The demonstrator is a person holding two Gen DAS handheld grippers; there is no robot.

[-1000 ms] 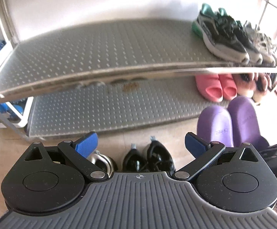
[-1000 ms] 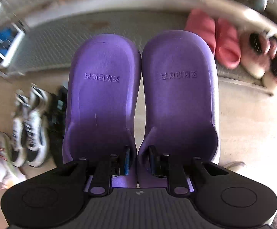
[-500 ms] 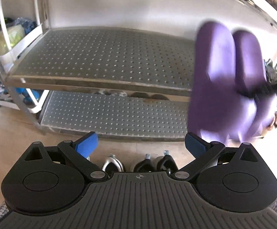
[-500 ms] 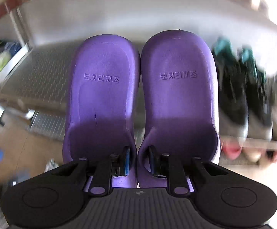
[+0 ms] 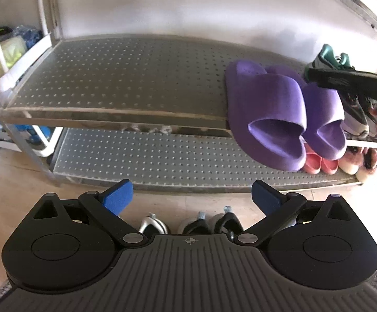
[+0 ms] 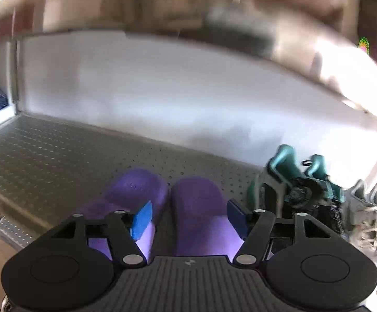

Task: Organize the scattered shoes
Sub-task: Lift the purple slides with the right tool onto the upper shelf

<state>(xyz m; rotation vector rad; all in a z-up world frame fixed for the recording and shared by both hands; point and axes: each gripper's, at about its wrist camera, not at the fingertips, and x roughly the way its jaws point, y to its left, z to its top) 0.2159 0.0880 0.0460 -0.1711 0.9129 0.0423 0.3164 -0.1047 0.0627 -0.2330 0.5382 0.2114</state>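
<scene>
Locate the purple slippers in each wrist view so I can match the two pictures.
Left wrist: the purple slippers lie right of centre on the upper shelf, heels overhanging its front edge.
Right wrist: the same pair sits low at centre, just past the right claw, whose jaws are opening and no longer press on them.
Shared landmark: the teal-and-black sneakers on the slippers' right.

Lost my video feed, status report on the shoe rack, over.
Left gripper open, empty. Right gripper jaws opening, nothing pinched. Purple slippers on middle shelf, heels overhanging edge, beside teal sneakers. Nothing blocking.
</scene>
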